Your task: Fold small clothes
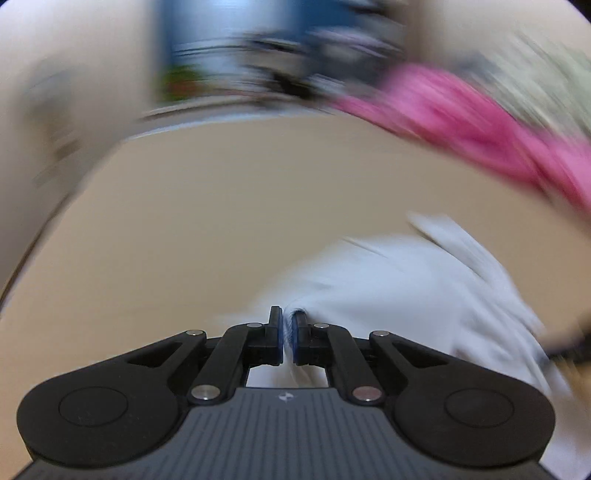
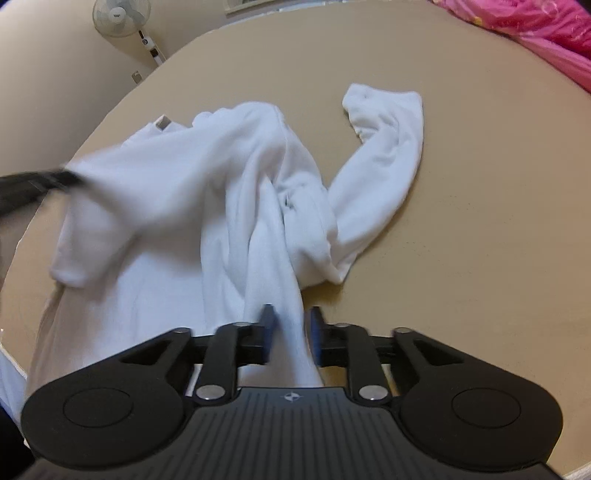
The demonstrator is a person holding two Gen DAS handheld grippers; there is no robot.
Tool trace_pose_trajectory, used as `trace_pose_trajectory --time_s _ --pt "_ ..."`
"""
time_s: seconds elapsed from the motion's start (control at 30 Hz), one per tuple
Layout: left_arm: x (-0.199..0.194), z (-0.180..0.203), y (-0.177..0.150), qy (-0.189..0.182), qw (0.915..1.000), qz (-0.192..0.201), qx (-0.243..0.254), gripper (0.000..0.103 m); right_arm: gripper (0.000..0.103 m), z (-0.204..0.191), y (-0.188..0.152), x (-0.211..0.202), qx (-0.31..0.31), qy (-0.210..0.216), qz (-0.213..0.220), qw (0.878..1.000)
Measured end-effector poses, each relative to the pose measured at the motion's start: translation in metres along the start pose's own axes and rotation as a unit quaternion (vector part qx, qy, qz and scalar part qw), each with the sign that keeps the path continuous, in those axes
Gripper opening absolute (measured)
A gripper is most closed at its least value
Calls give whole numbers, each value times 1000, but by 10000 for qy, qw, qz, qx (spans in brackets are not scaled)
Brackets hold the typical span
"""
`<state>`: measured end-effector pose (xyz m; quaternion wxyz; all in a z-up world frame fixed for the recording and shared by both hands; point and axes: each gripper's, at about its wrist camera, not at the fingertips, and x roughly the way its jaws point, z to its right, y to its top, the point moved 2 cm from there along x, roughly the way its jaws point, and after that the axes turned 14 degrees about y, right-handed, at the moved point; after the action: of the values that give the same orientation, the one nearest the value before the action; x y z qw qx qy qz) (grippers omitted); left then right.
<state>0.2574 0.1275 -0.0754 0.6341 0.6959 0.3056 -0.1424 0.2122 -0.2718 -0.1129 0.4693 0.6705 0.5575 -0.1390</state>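
Much of the left wrist view is smeared by motion blur: the far end of the room is only streaks of blue, green and black, and nothing there can be named. A pink cloth [image 1: 480, 125] runs as a blurred band across the upper right of that view; in the right wrist view it is sharper but cut off at the top right corner, lying at the far edge of the surface. The tan tabletop [image 2: 480, 221] fills most of both views, with pale walls behind it.

The white garment [image 2: 177, 206] lies rumpled on the tabletop, its body bunched toward the left and one sleeve [image 2: 384, 147] bent out to the right with the cuff curled back. Its lower left part runs out of the right wrist view. A small label shows near its far edge, too small to read.

The right gripper [image 2: 289, 332] has its jaws partly apart, with a fold of the garment running up between them; whether the pads press it cannot be told. The left gripper [image 1: 287, 332] has its jaws almost together, pinching a thin edge of the white fabric. In the right wrist view it shows only as a dark blur at the garment's left side.

A standing fan [image 2: 120, 16] sits against the wall beyond the table's far left corner.
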Motion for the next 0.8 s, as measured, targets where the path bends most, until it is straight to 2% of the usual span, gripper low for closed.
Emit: trace_pose_trajectory --time_s 0.03,0.07,0.1,0.13,0.2,0.23,0.27,0.3,0.37,0.4,0.47,0.5,0.57,0.67,0.7,0.73,0.77,0.8 --pt "2 -43 3 364 9983 -60 -452 5 30 -1 2 -1 -30 -17 29 10000" --pt "5 -89 3 785 9925 -124 -934 5 30 0 2 0 -26 -33 53 10000" --pt "8 -136 -3 1305 9812 -146 -1414 5 30 1 2 1 4 -57 75 10000" --pt "9 -175 -12 1828 9664 -184 -1796 5 30 4 2 3 45 -67 109 9999" --pt "12 -248 -40 2690 9269 -428 -2581 6 31 5 1 3 116 -98 171 9997" --pt "14 -274 -53 2877 9107 -557 -2911 7 31 9 -4 11 135 -81 252 9996" --pt "18 -296 -66 3040 8947 -720 -3192 16 31 7 0 7 168 -95 295 9994" --pt "22 -313 -78 3214 8792 -912 -3396 35 32 13 -6 12 181 -67 360 9992" --pt "26 -331 -96 3353 8559 -1274 -3724 45 34 13 -5 9 173 -102 422 9989" --pt "25 -335 -100 3214 8510 -1308 -3942 45 37 12 -5 9 154 -124 451 9988" --pt "18 -339 -98 2851 8518 -1085 -4258 45 40 10 -3 7 124 -188 491 9985" --pt "15 -336 -93 2834 8559 -962 -4217 45 40 10 -1 6 130 -204 519 9984" --pt "10 -324 -84 2682 8700 -782 -4063 45 40 10 2 3 187 -209 588 9979" --pt "23 -304 -75 1795 8973 -775 -3958 45 40 14 8 -3 259 -285 808 9960" --pt "34 -293 -75 1517 9071 -901 -3821 47 40 17 9 -5 307 -314 874 9952" --pt "47 -285 -78 1370 9133 -1075 -3681 48 40 20 12 -7 379 -339 965 9940" --pt "62 -277 -85 1327 9159 -1390 -3523 54 40 22 14 -9 431 -363 1053 9928" --pt "80 -270 -98 1440 9104 -1938 -3359 51 40 25 16 -11 456 -408 1156 9914"
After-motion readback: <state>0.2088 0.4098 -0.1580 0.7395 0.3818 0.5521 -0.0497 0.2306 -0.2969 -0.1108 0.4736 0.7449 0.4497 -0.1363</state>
